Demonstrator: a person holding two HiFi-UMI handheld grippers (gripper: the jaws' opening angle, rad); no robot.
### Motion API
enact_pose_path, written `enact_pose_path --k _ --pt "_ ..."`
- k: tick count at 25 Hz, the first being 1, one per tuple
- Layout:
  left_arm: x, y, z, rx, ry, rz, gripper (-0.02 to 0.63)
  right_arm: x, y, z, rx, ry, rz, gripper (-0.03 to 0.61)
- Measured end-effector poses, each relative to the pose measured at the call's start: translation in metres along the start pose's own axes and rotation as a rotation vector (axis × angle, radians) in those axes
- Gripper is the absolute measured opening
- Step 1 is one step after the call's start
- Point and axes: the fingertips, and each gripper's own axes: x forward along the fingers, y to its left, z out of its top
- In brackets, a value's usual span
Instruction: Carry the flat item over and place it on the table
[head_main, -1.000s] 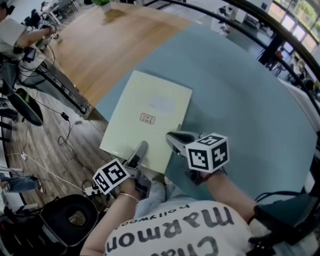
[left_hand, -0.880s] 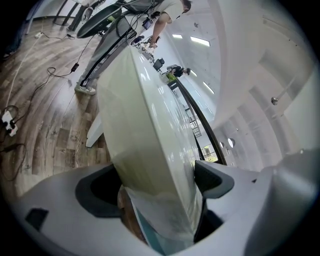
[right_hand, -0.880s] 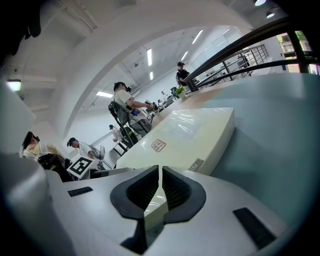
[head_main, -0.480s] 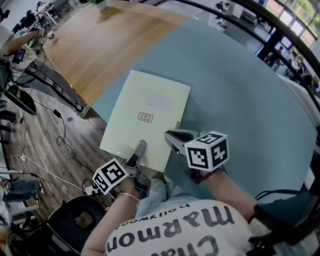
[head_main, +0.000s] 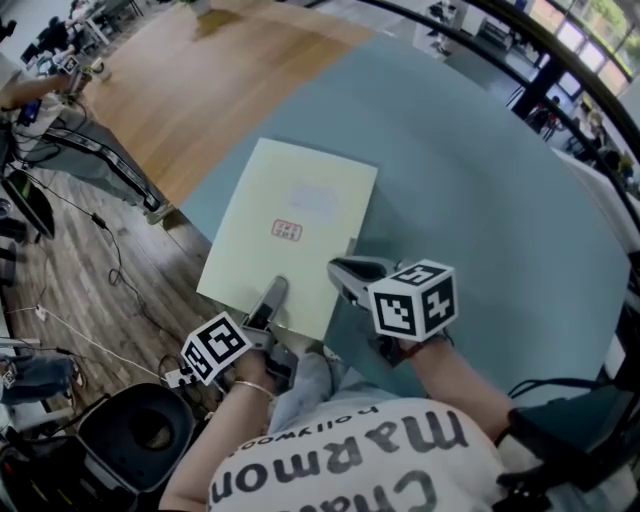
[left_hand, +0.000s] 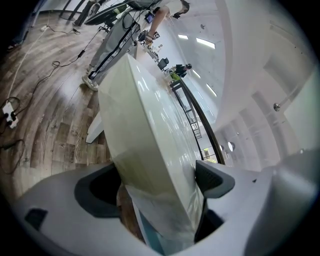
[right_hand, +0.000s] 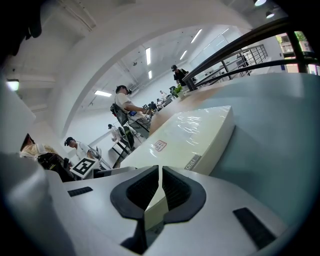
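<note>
free: blue table (head_main: 500, 220) beyond flat box (head_main: 290, 230) | left: wooden table (head_main: 220, 90), apparently adjoining

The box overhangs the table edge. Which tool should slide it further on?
Left, probably. The left tool spans the full thickness of the flat box at the end overhanging the table; the right tool only pinches a thin flap at its edge.

Blue-grey table (head_main: 480, 200) fills middle and right of head view. Wooden tabletop (head_main: 210, 90) adjoins its far left edge. Wood-plank floor (head_main: 70, 290) at left, cables (head_main: 100, 338) trailing across it (white power strip (left_hand: 9, 114) among them). Black railing (head_main: 520, 50) curves past table's far edge. Windows (head_main: 590, 25) behind railing, top right. Strip lights (right_hand: 148, 55) lit on white ceiling.
</note>
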Motion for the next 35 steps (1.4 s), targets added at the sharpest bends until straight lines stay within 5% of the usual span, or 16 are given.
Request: enact_pose_path --k 13,23,28,35 --pt "-0.005 -0.005 -0.001 0.007 0.000 -0.059 0.462 0.000 0.010 -0.001 -0.020 0.010 0.015 0.046" --pt "-0.015 0.001 0.010 0.267 -0.075 0.091 0.517 0.001 0.009 -0.005 -0.028 0.024 0.015 0.046" --pt "-0.024 -0.003 0.015 0.327 -0.114 0.127 0.520 -0.003 0.011 0.001 -0.043 0.031 0.013 0.046" --pt "-0.037 -0.009 0.021 0.571 -0.130 0.207 0.518 0.003 0.025 -0.009 -0.081 0.048 0.027 0.048"
